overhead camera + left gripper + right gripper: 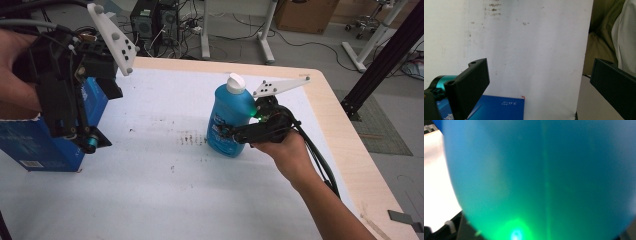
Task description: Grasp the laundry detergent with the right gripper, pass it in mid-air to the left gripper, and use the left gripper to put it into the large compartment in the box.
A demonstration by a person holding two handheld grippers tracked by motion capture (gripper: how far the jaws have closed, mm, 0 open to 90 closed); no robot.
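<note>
Near the middle of the worktop (150,200) stands a blue bottle (230,122) with a white cap, upright. The right tongs (235,134) are at its side — whether they squeeze it I cannot tell. Grip it low and keep it vertical. The left tongs (536,82) hang wide open, empty, above a blue box (35,142). White stained cover; computers and cables behind.
</note>
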